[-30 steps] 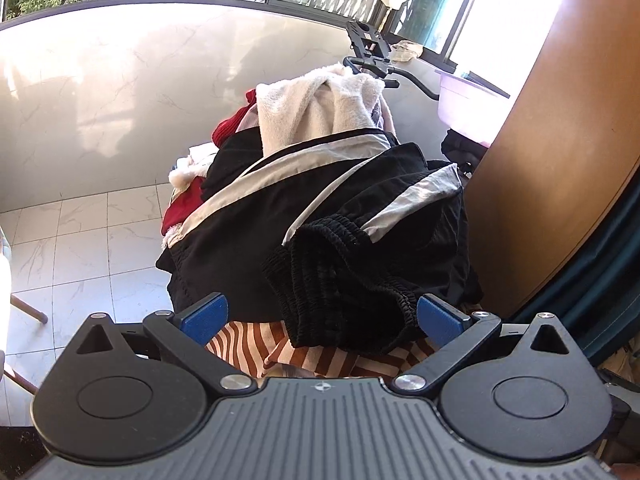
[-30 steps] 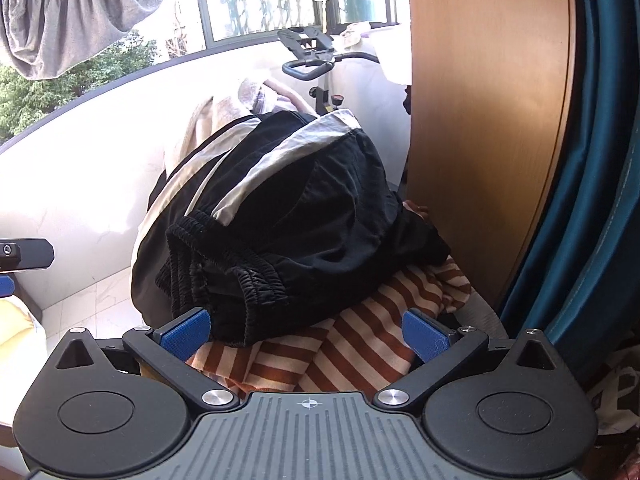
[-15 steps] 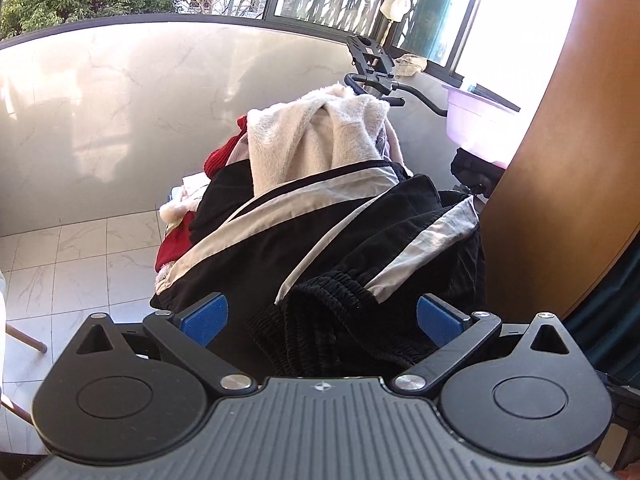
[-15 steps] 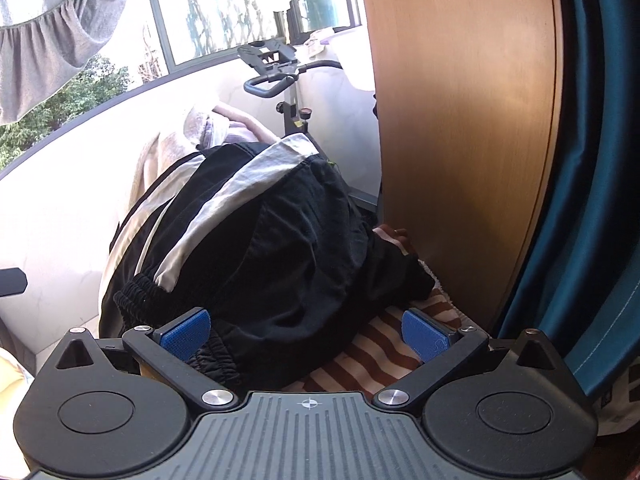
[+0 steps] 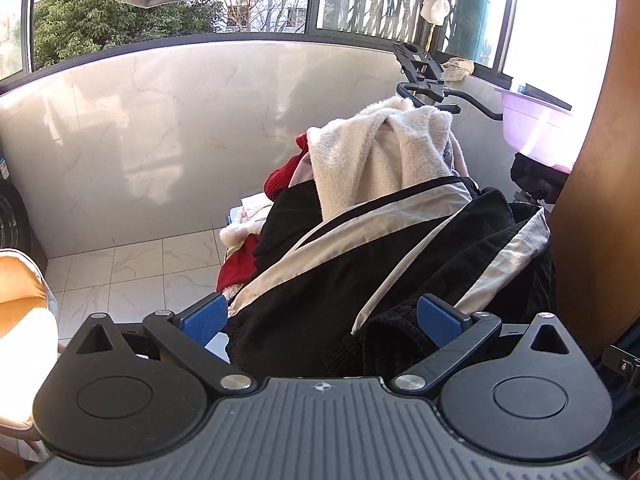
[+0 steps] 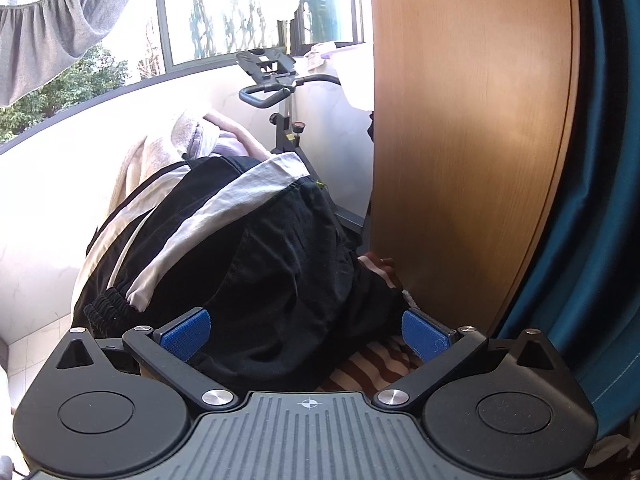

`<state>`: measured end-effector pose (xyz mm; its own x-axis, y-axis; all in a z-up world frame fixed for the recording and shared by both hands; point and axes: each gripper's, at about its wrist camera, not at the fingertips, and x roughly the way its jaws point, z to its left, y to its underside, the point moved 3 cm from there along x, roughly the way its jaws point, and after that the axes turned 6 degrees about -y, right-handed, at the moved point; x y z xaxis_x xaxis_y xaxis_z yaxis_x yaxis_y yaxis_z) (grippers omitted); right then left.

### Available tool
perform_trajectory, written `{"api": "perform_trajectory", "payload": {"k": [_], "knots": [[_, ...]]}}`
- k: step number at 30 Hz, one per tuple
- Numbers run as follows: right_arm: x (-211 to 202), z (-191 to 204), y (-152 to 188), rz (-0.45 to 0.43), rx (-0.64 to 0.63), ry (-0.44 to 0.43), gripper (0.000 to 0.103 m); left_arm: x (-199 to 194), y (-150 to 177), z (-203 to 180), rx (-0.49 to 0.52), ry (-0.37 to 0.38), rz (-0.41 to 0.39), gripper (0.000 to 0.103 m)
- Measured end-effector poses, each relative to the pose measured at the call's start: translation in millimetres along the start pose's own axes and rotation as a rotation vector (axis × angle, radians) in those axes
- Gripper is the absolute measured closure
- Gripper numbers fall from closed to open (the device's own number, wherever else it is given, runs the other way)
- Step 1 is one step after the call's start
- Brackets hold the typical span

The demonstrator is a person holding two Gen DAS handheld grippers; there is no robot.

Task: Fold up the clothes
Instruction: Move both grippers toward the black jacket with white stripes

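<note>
A black garment with white stripes [image 5: 360, 264] tops a heap of laundry; in the right wrist view the same black garment [image 6: 248, 248] fills the middle. My left gripper [image 5: 320, 318] is open, its blue pads on either side of the garment's ribbed hem without pinching it. My right gripper [image 6: 306, 334] is open too, straddling the garment's lower edge. A red-and-white striped cloth [image 6: 376, 364] lies under the black one. A cream fleece [image 5: 376, 160] and red clothes [image 5: 240, 264] sit further back in the heap.
A wooden panel [image 6: 460, 140] stands close on the right, with a teal curtain [image 6: 600, 200] beyond it. An exercise bike [image 6: 276, 92] and a purple basin [image 5: 532, 128] are behind the heap. White floor tiles [image 5: 140, 272] lie to the left. Grey cloth [image 6: 48, 20] hangs overhead.
Both grippers have tilted upward and drawn nearer the heap; the striped cloth has dropped out of the left view and is mostly hidden in the right. Both stay open.
</note>
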<state>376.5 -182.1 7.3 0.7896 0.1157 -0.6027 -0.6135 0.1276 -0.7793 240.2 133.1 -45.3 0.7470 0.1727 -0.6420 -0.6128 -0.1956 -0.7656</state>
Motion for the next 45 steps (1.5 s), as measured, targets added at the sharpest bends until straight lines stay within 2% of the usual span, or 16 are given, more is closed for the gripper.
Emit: {"api": "perform_trajectory", "payload": {"k": [8, 14, 18, 22, 27, 28, 30, 31, 32, 33, 35, 39, 42, 45], "knots": [[27.2, 60.2, 9.1, 0.044, -0.109, -0.017, 0.001, 23.8, -1.0, 28.4, -0.031, 0.023, 0.030, 0.000], [53.7, 118.9, 17.7, 0.019, -0.182, 0.011, 0.001, 67.2, -16.7, 57.2, -0.017, 0.060, 0.073, 0.000], [85.7, 162.5, 33.6, 0.063, -0.263, 0.042, 0.001, 95.8, -34.1, 69.7, -0.011, 0.110, 0.083, 0.000], [121.1, 193.1, 46.3, 0.087, -0.341, 0.142, 0.001, 123.7, -47.0, 72.8, 0.044, 0.171, 0.098, 0.000], [150.5, 185.4, 43.4, 0.102, -0.266, 0.315, 0.001, 148.1, -54.5, 64.6, 0.105, 0.237, 0.120, 0.000], [152.3, 180.0, 40.8, 0.091, -0.242, 0.346, 0.003, 152.4, -55.1, 61.2, 0.118, 0.247, 0.124, 0.000], [151.8, 169.0, 36.0, 0.080, -0.187, 0.329, 0.025, 161.8, -53.6, 51.8, 0.138, 0.282, 0.141, 0.000], [149.6, 164.6, 34.9, 0.078, -0.166, 0.313, 0.049, 165.9, -52.8, 47.2, 0.141, 0.300, 0.151, 0.000], [147.3, 160.3, 33.9, 0.076, -0.146, 0.297, 0.066, 170.1, -52.0, 41.8, 0.143, 0.321, 0.162, 0.000], [143.9, 156.7, 33.7, 0.073, -0.126, 0.281, 0.071, 173.8, -51.5, 36.1, 0.145, 0.342, 0.171, 0.000], [135.9, 151.3, 34.9, 0.062, -0.100, 0.272, 0.096, 179.1, -51.1, 22.5, 0.153, 0.387, 0.185, 0.000], [117.6, 134.3, 33.8, 0.027, -0.041, 0.298, 0.097, 182.6, -50.4, -8.7, 0.187, 0.490, 0.188, 0.000], [106.0, 114.7, 32.0, 0.029, -0.019, 0.327, 0.097, 186.2, -47.1, -33.5, 0.204, 0.538, 0.199, 0.000], [95.0, 92.1, 34.8, 0.050, 0.004, 0.356, 0.097, 192.9, -41.2, -59.4, 0.210, 0.548, 0.212, 0.000]]}}
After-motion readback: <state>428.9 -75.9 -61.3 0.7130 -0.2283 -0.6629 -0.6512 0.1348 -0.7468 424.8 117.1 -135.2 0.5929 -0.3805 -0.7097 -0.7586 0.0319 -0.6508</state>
